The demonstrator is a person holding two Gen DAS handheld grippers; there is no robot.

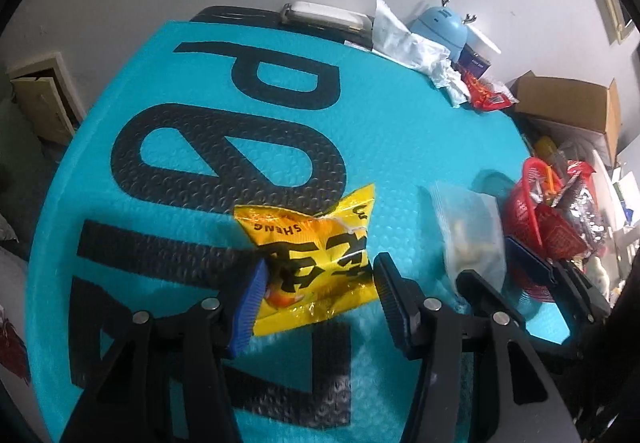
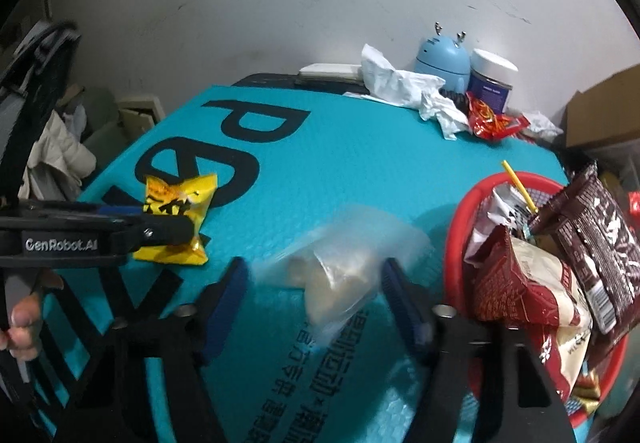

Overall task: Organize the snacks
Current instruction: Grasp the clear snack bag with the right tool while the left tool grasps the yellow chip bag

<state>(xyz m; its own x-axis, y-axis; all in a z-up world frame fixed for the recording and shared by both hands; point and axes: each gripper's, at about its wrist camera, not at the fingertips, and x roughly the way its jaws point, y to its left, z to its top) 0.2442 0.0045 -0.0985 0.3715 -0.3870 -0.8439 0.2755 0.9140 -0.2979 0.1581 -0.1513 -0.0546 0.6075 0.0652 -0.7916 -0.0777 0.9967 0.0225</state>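
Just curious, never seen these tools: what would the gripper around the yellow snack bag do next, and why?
Probably lift and carry it right to the red basket. The left gripper already pinches the yellow snack bag, which lies on the blue mat, and the basket already holds other snack bags.

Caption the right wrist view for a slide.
Right gripper around a clear bag on the teal mat, beside a red basket.

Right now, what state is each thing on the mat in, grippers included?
Left gripper: shut on the yellow snack packet, crumpled, on the teal mat.
Right gripper: jaws either side of the clear bag; grip unclear, blurred.
Red basket: upright, crowded with snack packs.
Blue jar: upright, lid on.
White tissue: crumpled.
Red wrapper: lying loose.
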